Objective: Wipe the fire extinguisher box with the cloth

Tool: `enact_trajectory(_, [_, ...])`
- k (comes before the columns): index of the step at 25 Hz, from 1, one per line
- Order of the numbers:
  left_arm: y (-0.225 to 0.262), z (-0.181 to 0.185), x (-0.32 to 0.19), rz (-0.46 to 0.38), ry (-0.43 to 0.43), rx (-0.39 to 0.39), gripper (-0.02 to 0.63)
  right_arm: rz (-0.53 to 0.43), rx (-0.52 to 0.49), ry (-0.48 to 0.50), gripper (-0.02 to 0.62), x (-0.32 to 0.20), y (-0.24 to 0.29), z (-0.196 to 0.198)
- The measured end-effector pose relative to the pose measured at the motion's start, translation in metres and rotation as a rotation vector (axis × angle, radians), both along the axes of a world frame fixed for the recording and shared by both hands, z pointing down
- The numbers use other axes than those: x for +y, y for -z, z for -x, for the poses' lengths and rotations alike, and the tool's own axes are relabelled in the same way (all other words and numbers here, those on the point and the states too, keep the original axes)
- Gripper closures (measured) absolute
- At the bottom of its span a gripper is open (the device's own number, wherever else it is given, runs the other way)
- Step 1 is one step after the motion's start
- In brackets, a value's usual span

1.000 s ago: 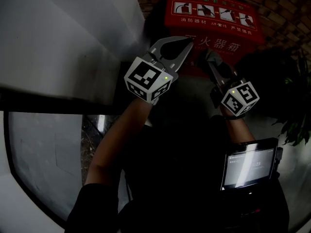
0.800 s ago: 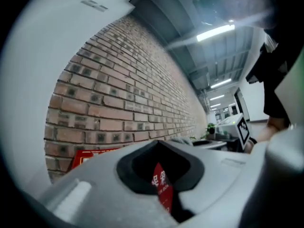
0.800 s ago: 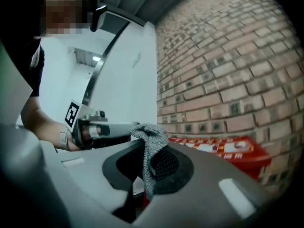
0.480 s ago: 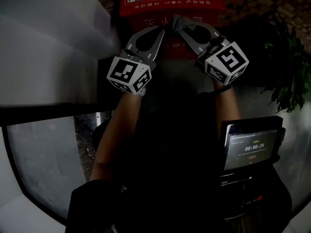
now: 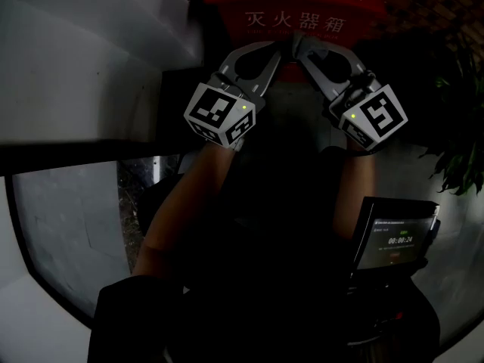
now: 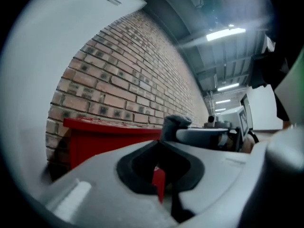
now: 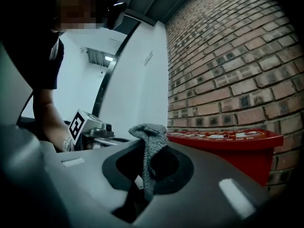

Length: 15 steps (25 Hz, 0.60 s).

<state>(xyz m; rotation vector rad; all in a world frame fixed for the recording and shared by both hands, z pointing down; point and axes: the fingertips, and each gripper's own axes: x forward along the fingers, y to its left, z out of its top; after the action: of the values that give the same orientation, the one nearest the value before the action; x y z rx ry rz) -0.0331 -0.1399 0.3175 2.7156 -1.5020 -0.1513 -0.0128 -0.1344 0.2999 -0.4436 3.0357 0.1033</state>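
The right claw (image 5: 302,50) pinches a grey cloth (image 7: 151,141), and a tuft of the cloth stands up above the claw's tips. The left claw (image 5: 280,51) is pressed together with nothing in it; its tips are just beside the right one's and the cloth. Both point at the red fire extinguisher box (image 5: 299,2), which sits on the far side against the brick wall (image 7: 228,56). A lit screen (image 5: 395,240) shows at the near right and a leafy plant (image 5: 461,142) at the right edge.
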Motion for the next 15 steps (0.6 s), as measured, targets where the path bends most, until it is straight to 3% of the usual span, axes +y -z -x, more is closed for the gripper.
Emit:
enact_trajectory(7, [-0.015, 0.019, -0.002, 0.025, 0.045, 0.019, 0.604, 0.039, -0.007, -0.054, 0.563, -0.008, -0.022, -0.006])
enact_trajectory(15, [-0.019, 0.017, 0.002, 0.033, 0.006, -0.033, 0.604, 0.023, 0.006, -0.040, 0.563, -0.003, -0.019, 0.001])
